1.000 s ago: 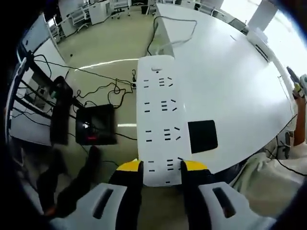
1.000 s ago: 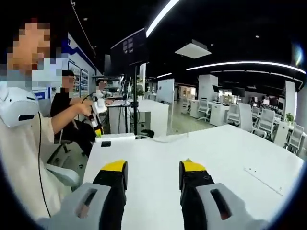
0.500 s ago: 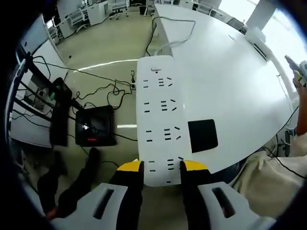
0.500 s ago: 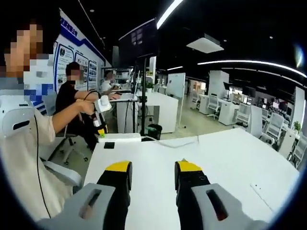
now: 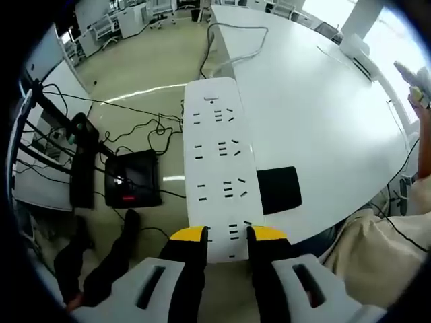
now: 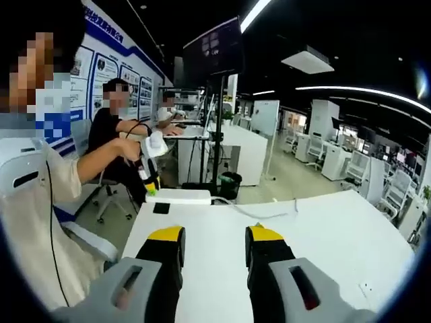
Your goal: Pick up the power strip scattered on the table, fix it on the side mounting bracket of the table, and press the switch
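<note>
A long white power strip (image 5: 219, 161) with several socket rows hangs along the table's side edge. My left gripper (image 5: 227, 235) is shut on its near end. Its grey cable (image 5: 236, 32) runs off the far end over the white table (image 5: 323, 101). A black rectangular patch (image 5: 279, 190) sits at the table edge just right of the strip. In the right gripper view, my right gripper (image 6: 214, 242) is open over the table (image 6: 316, 249) with nothing between its fingers. Far off, the strip (image 6: 176, 196) lies at the table's far edge under the left gripper (image 6: 149, 160).
Beside the table, a black box (image 5: 131, 178) and loose cables (image 5: 145, 124) lie on the floor, with a dark frame (image 5: 47, 128) further left. A pale sleeve (image 5: 377, 249) shows at the lower right. Seated people (image 6: 118, 148) and a monitor stand (image 6: 219, 121) are behind the table.
The left view has shifted a little, so the strip now sits slightly further left in it, still gripped. The right view has turned and lifted slightly; its gripper stays open.
</note>
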The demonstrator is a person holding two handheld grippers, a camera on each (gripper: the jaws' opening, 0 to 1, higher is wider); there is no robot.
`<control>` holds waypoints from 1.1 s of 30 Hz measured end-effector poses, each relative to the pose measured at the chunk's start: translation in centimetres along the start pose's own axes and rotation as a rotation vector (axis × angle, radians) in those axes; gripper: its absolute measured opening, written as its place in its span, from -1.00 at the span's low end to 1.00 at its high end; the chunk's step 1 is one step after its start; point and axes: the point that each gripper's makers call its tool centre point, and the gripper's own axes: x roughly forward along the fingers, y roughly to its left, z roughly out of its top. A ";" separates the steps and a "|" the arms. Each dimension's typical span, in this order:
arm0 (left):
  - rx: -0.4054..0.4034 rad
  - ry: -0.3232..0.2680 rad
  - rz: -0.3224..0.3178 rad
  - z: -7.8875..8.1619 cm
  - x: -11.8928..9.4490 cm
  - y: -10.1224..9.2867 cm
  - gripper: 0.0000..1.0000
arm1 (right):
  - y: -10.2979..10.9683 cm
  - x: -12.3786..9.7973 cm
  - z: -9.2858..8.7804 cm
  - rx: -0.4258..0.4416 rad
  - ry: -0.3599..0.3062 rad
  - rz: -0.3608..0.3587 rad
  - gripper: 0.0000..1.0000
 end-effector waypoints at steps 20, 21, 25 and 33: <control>0.014 0.031 0.017 0.1 0.1 -0.2 -0.42 | 0.7 8.3 3.9 -0.055 0.072 0.138 -0.36; 0.013 0.028 0.018 0.1 0.1 -0.2 -0.42 | 0.7 8.7 4.0 -0.059 0.080 0.144 -0.36; 0.013 0.017 0.015 0.2 0.1 -0.1 -0.42 | 1.0 11.1 4.4 -0.066 0.106 0.182 -0.36; 0.017 0.034 0.018 0.4 0.2 0.1 -0.41 | 1.5 14.9 5.1 -0.075 0.130 0.229 -0.36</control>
